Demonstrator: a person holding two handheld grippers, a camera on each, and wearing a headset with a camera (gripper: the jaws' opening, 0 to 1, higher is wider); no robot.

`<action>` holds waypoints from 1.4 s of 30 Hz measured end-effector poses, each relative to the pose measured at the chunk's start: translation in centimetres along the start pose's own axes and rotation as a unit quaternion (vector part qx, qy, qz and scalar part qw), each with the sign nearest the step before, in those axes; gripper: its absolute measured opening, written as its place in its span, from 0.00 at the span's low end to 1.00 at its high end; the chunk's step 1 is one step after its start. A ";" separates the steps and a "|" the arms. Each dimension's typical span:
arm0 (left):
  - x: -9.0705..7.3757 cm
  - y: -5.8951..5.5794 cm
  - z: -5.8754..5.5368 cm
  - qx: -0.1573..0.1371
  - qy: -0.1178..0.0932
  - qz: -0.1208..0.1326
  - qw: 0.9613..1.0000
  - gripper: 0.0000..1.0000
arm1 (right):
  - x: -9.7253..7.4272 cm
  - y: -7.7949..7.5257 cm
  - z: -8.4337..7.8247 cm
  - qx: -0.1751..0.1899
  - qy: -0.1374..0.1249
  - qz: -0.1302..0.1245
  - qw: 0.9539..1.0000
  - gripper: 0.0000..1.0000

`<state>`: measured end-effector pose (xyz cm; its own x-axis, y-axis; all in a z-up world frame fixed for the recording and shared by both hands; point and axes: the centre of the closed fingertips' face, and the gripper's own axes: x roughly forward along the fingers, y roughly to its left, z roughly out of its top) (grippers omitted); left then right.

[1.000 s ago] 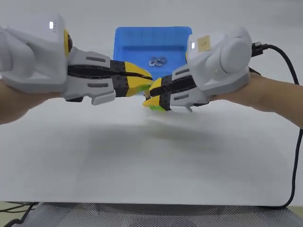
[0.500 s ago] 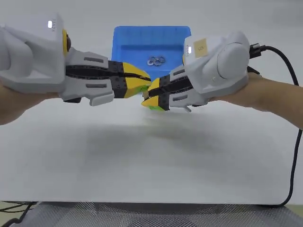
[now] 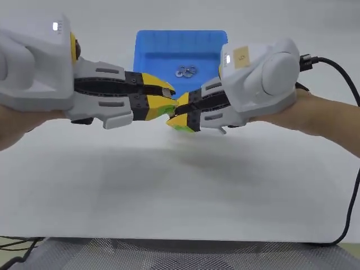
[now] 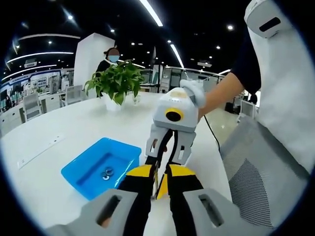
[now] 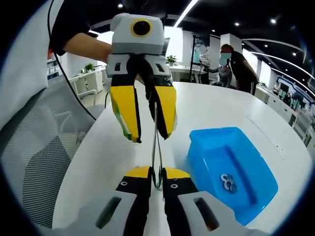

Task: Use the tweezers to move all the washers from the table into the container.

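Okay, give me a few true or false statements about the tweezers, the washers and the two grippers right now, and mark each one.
1. The washers lie inside the container. True.
2. The right gripper is closed on the tweezers. True.
3. The container is red. False: it is blue.
4. The left gripper is clamped on a washer. False: its fingers are spread, with the tweezers running up between them.
5. The two grippers are far apart, at opposite ends of the table. False: their tips nearly meet in front of the container.
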<state>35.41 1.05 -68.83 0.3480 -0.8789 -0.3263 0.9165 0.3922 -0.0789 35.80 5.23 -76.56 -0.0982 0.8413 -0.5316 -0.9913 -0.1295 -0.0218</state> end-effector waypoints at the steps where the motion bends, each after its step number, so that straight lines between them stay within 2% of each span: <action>1: -0.1 0.0 0.0 0.002 0.002 0.001 1.000 0.16 | 0.0 0.0 0.0 0.000 0.000 -0.001 1.000 0.09; 6: -0.4 0.0 0.0 0.002 0.006 0.014 1.000 0.26 | -0.1 0.1 0.4 0.001 -0.003 -0.003 1.000 0.09; 12: -1.2 0.1 -0.3 -0.002 0.008 0.025 1.000 0.30 | -0.2 0.0 0.8 0.005 -0.011 -0.007 1.000 0.09; 17: -0.6 -0.6 0.7 -0.006 0.009 0.035 0.999 0.35 | -0.3 0.0 1.4 0.007 -0.023 -0.010 1.000 0.09; 19: -1.1 -0.4 0.5 -0.006 0.010 0.039 0.999 0.37 | -0.4 0.1 1.8 0.008 -0.029 -0.011 0.999 0.09; 21: -1.1 -0.5 0.8 -0.008 0.009 0.044 0.999 0.39 | -0.5 0.0 2.0 0.007 -0.032 -0.012 0.999 0.09; 28: -3.6 0.2 0.0 -0.014 0.000 0.059 0.998 0.49 | -1.0 -0.1 2.9 0.009 -0.042 -0.016 0.999 0.09; 32: -4.5 0.2 -0.6 -0.021 0.000 0.069 0.997 0.61 | -1.5 0.0 3.3 0.008 -0.044 -0.017 0.999 0.09; 37: -5.6 0.7 -1.3 -0.030 0.001 0.092 0.995 0.79 | -2.3 -0.3 3.8 0.009 -0.050 -0.026 0.998 0.09; 42: -6.7 0.7 -1.5 -0.032 0.001 0.098 0.995 0.80 | -3.7 -1.3 4.5 0.011 -0.055 -0.042 0.998 0.09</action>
<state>33.39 7.65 -68.12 0.5193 -0.7830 -0.3425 0.8161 0.5733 -0.0733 37.07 4.60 -70.76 -0.0228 0.9013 -0.4326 -0.9980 -0.0463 -0.0438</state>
